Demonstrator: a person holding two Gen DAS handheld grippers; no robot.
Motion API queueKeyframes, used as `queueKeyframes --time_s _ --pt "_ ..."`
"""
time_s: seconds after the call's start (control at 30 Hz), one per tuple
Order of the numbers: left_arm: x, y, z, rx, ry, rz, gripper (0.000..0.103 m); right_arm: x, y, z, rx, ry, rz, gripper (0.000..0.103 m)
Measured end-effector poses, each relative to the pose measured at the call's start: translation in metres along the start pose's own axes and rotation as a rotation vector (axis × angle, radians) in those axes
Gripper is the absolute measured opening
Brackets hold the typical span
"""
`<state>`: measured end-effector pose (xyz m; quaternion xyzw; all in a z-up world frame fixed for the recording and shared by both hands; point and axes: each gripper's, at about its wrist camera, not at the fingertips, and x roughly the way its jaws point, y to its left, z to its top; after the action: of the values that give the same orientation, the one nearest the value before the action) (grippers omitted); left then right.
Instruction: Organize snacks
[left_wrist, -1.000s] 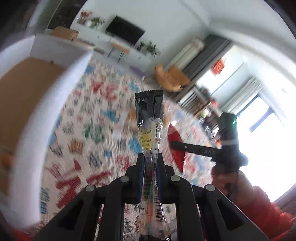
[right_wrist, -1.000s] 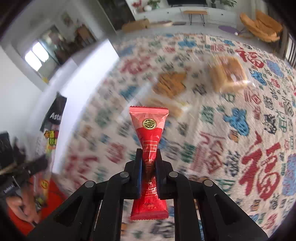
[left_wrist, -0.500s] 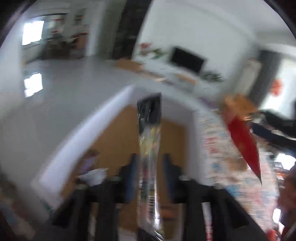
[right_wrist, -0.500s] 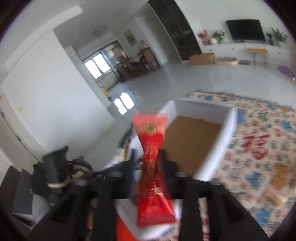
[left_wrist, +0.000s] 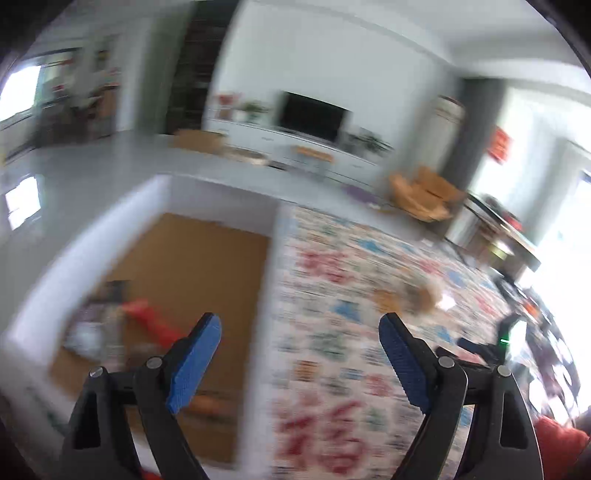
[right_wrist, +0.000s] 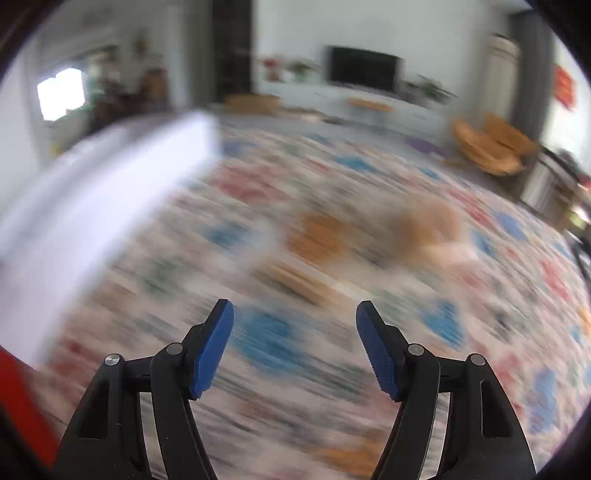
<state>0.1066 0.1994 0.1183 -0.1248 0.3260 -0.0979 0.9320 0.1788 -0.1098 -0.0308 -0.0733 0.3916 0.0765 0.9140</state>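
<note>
My left gripper (left_wrist: 300, 356) is open and empty above the right wall of a white box (left_wrist: 271, 266) with a brown floor. Inside the box lie a red snack packet (left_wrist: 153, 323) and a blurred dark packet (left_wrist: 99, 314). My right gripper (right_wrist: 294, 341) is open and empty over the patterned rug (right_wrist: 332, 277). Blurred orange-brown snacks (right_wrist: 321, 236) lie on the rug ahead of it; they also show in the left wrist view (left_wrist: 410, 295). The box's white wall (right_wrist: 92, 192) is at the right gripper's left.
The other gripper (left_wrist: 491, 347) shows at the left view's right edge. A TV stand (left_wrist: 295, 144) and an orange chair (left_wrist: 424, 192) are at the far side of the room. Both views are motion-blurred.
Both grippers have opened and let go of their packets; the red and dark packets now lie in the box. Both grippers have swung right, back toward the rug.
</note>
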Motion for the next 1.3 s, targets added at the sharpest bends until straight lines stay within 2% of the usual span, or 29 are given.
queueKeyframes --time_s 0.1,0.2,0.33,0.43,0.5,0.63,0.67,1.03,1.3 --pt "0.033 -0.057 -0.015 0.063 0.078 -0.097 0.095 0.002 -0.064 -0.03 0.062 0.013 -0.124 0.072" --pt "0.074 -0.099 -0.037 0.126 0.155 -0.105 0.095 -0.003 -0.114 -0.051 0.13 0.03 -0.207 0.072" --pt "0.147 -0.126 -0.075 0.208 0.289 -0.068 0.095 0.002 -0.148 -0.072 0.218 0.066 -0.237 0.072" --pt "0.181 -0.12 -0.095 0.265 0.315 -0.004 0.095 -0.004 -0.163 -0.078 0.294 0.076 -0.2 0.072" --pt "0.197 -0.11 -0.101 0.289 0.306 0.044 0.095 -0.002 -0.168 -0.079 0.319 0.09 -0.19 0.077" --pt "0.215 -0.088 -0.111 0.277 0.317 0.084 0.095 0.007 -0.166 -0.077 0.321 0.093 -0.192 0.078" --pt "0.215 -0.089 -0.112 0.292 0.294 0.089 0.095 0.008 -0.165 -0.077 0.321 0.094 -0.194 0.078" --pt "0.219 -0.093 -0.115 0.31 0.313 0.098 0.103 0.014 -0.167 -0.08 0.334 0.096 -0.195 0.082" --pt "0.22 -0.093 -0.115 0.31 0.313 0.098 0.103 0.014 -0.167 -0.08 0.334 0.096 -0.195 0.082"
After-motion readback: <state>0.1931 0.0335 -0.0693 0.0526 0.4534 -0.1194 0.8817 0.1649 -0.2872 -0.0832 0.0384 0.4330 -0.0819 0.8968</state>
